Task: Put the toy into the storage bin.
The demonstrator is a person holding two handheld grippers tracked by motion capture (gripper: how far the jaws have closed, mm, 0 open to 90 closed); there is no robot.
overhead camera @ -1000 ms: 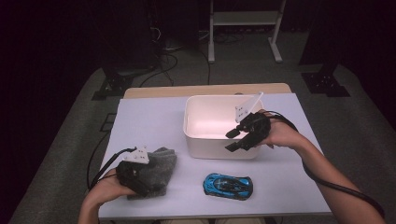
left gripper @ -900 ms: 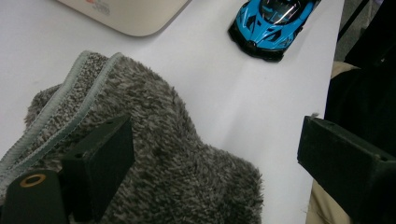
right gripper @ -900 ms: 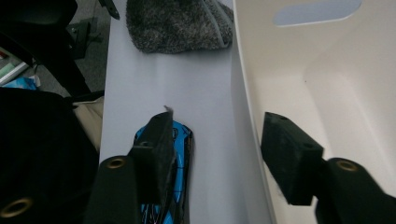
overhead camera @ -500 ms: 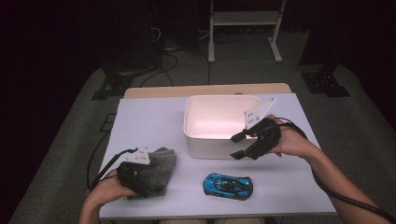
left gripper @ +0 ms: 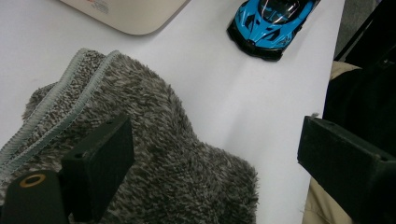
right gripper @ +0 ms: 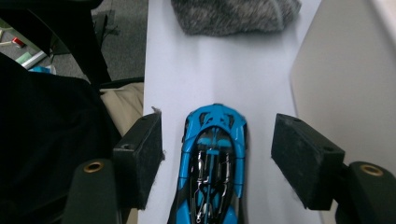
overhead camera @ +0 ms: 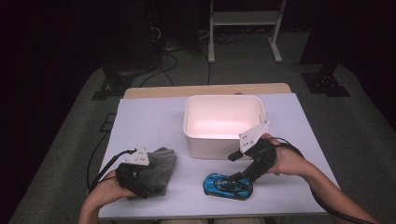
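A blue toy car (overhead camera: 227, 185) lies on the white table near its front edge. My right gripper (overhead camera: 236, 167) hangs low over the car, open. In the right gripper view the car (right gripper: 215, 158) lies lengthwise between the jaws with a gap on each side, and the jaws have just been opening. A grey fuzzy cloth (overhead camera: 158, 167) sits at the front left. My left gripper (overhead camera: 144, 184) rests on it, open. In the left gripper view one jaw lies on the cloth (left gripper: 154, 140) and the other hangs past the table edge.
A white bin (overhead camera: 224, 140), pink-lit inside, stands at the middle of the table (overhead camera: 149, 121), just behind the car. Its wall (right gripper: 345, 70) runs close along the right gripper's side. Dark floor, cables and a stand frame lie beyond the table.
My right gripper has moved from the bin's front right corner down and toward the front edge, onto the blue car, and its jaws have spread wider. The left gripper and cloth stayed put.
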